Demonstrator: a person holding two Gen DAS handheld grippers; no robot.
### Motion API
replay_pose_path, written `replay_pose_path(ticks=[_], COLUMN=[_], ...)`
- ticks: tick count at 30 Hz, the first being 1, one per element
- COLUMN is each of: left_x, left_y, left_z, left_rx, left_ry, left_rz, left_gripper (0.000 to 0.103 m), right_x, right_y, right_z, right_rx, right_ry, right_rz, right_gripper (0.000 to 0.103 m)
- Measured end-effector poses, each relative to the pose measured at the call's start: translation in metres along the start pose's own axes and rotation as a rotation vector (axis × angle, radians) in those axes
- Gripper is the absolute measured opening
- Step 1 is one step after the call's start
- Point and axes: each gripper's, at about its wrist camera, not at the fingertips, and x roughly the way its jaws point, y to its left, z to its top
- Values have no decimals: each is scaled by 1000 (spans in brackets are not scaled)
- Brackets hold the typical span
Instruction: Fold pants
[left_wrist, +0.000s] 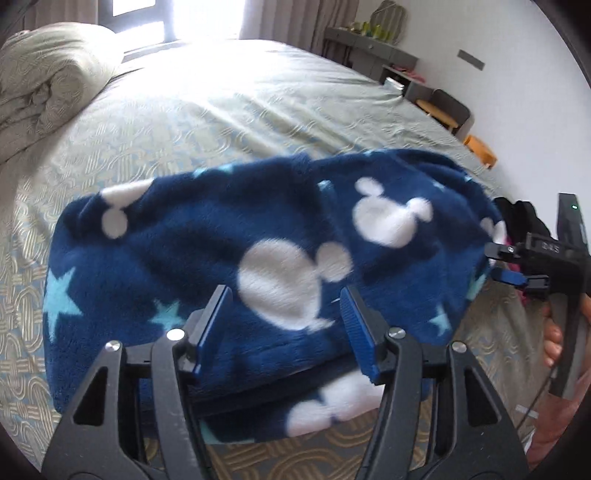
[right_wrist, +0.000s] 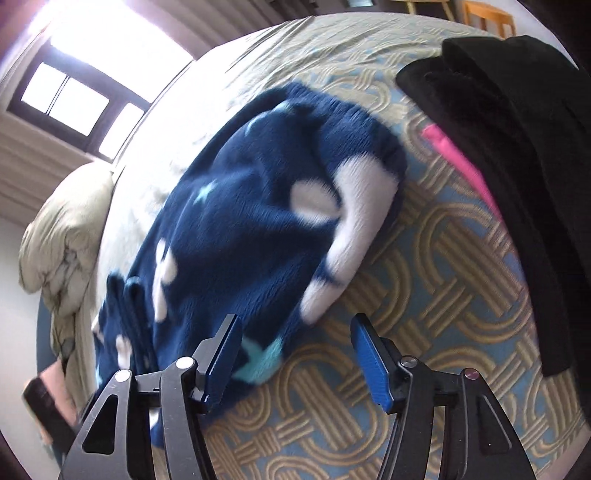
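The folded pants (left_wrist: 229, 258), navy fleece with white mouse-head shapes and pale blue stars, lie in a thick bundle on the patterned bedspread (left_wrist: 129, 140). My left gripper (left_wrist: 285, 293) hovers over their near edge, open, with the fleece below its blue pads and no grip on it. At the far right of that view a hand holds my right gripper (left_wrist: 511, 266) beside the bundle's right end. In the right wrist view the pants (right_wrist: 236, 229) stretch away to the left. The right gripper (right_wrist: 295, 319) stands open above bare bedspread (right_wrist: 424, 288), its left finger close to a starred corner.
A rolled beige duvet (left_wrist: 48, 85) lies at the bed's far left. A black garment (right_wrist: 517, 140) over something pink (right_wrist: 461, 162) lies just right of the pants. A grey desk (left_wrist: 373, 48) and wooden stool (left_wrist: 439, 110) stand past the bed. A dark flat object (right_wrist: 44, 410) sits at the lower left.
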Motion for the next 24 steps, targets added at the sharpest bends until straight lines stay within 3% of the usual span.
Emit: replay_pose_path(ticks=[3, 5, 8, 11, 13, 14, 15, 19, 24], left_x=[14, 33, 37, 33, 26, 23, 20, 8, -9], left_y=[-15, -24, -44, -50, -47, -44, -40, -29, -13], left_z=[-2, -10, -22, -22, -19, -17, -15, -11, -20], left_rx=[35, 56, 160, 205, 178, 158, 136, 65, 35], left_ry=[37, 111, 80, 78, 74, 71, 67, 49, 20], left_rz=[-35, -73, 15, 36, 9, -8, -25, -76, -35], left_gripper=[61, 61, 64, 65, 65, 65, 64, 64, 65], right_x=[0, 5, 16, 18, 16, 15, 14, 3, -18], right_y=[-3, -5, -11, -17, -8, -4, 1, 13, 32], right_z=[10, 19, 29, 36, 38, 39, 39, 40, 42], right_rx=[52, 73, 128, 157, 101, 63, 34, -12, -95], right_ry=[-43, -58, -47, -77, -122, -130, -138, -163, -191], right_rz=[-7, -13, 6, 28, 21, -3, -8, -1, -7], right_gripper=[73, 74, 75, 75, 59, 35, 27, 23, 21])
